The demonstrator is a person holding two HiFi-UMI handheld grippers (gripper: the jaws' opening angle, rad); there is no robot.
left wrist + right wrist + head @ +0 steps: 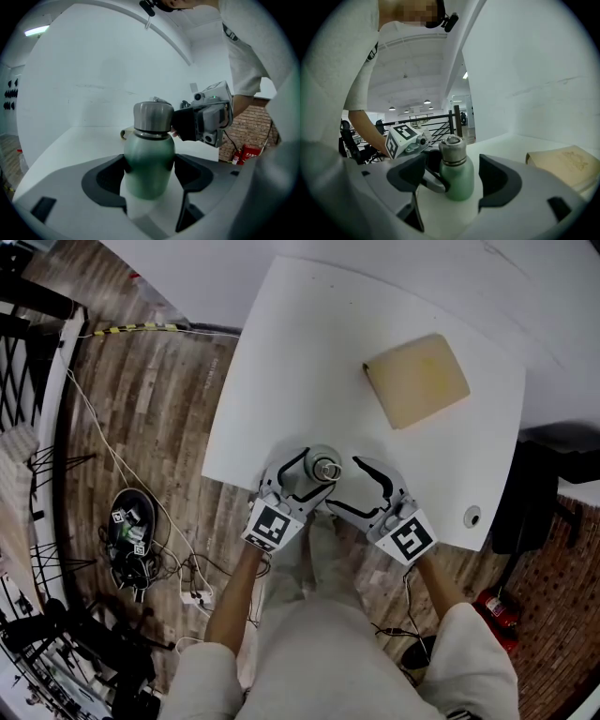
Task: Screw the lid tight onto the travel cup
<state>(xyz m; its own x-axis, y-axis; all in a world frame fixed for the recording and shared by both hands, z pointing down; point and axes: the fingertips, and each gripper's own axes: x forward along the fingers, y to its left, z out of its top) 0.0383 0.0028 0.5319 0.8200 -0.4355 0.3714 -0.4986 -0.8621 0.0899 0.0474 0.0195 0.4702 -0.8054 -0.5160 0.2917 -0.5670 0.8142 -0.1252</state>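
Left gripper is clamping the travel cup upright at the table edge | right gripper is hanging open just beside the lid, not touching | risk: an off-centre regrip may be tilting the cup.

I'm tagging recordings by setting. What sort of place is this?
Probably an indoor lab or studio workspace: a plain white table, cables and tripod legs on the wood-look floor, and a fire extinguisher by a brick wall.
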